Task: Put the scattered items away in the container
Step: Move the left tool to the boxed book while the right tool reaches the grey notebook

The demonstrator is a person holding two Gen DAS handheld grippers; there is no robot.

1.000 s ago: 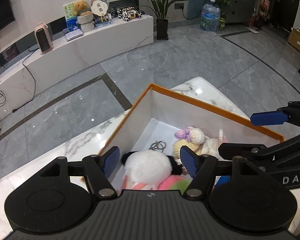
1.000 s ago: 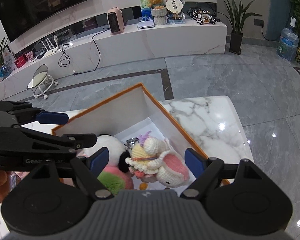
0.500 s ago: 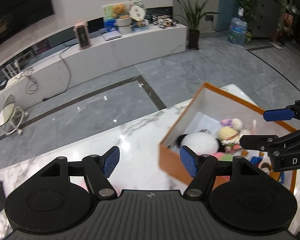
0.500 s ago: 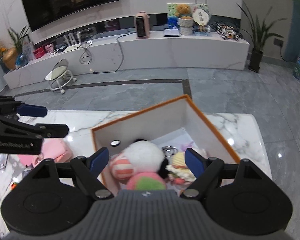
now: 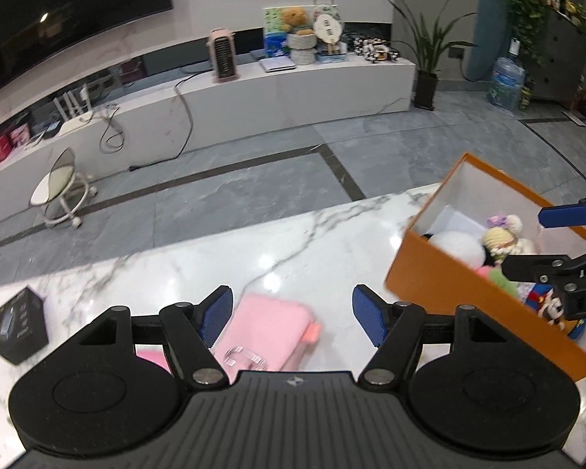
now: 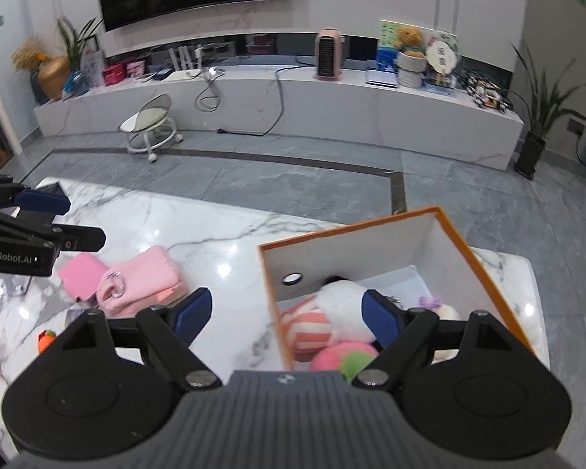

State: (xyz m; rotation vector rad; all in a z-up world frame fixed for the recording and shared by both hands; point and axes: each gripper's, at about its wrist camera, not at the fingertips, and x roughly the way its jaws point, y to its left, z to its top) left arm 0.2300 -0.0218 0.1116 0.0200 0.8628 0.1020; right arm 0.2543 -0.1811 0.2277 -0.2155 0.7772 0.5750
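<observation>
In the left wrist view, a small black box (image 5: 21, 325) with slanted faces sits at the lower left of the frame on the glossy white marble worktop (image 5: 254, 250), which has grey veins. Right of it, the left tool (image 5: 291, 315) fills the bottom of the frame with its jaws spread wide and nothing gripped; its blue fingers (image 5: 215, 314) are flat and ridged. In the gap between them, lower centre, lies a soft pink pouch (image 5: 269, 330), rectangular and fabric-like, with a clear plastic clip at its near end. It lies on the worktop below the jaws, and no pad presses on it. At the right of the frame stands the orange box (image 5: 449, 293), made of stiff card with a white inside. It holds plush toys: a round white one (image 5: 457, 248), a knitted cream doll (image 5: 502, 238) with a purple tuft, and a small cartoon figure.

In the right wrist view, the left tool shows again at the upper left edge, above the pink pouch (image 6: 144, 273) and a flatter, brighter pink pad (image 6: 80, 273) touching its left side. A tiny orange carrot-shaped trinket (image 6: 46, 339) lies at the lower left. The right tool (image 6: 287, 314) at the bottom centre also stands wide open and empty, its left finger over bare marble and its right finger over the box (image 6: 347, 236). Inside are a striped pink and white plush (image 6: 312, 330) and a pink and green one (image 6: 343, 357).
</observation>
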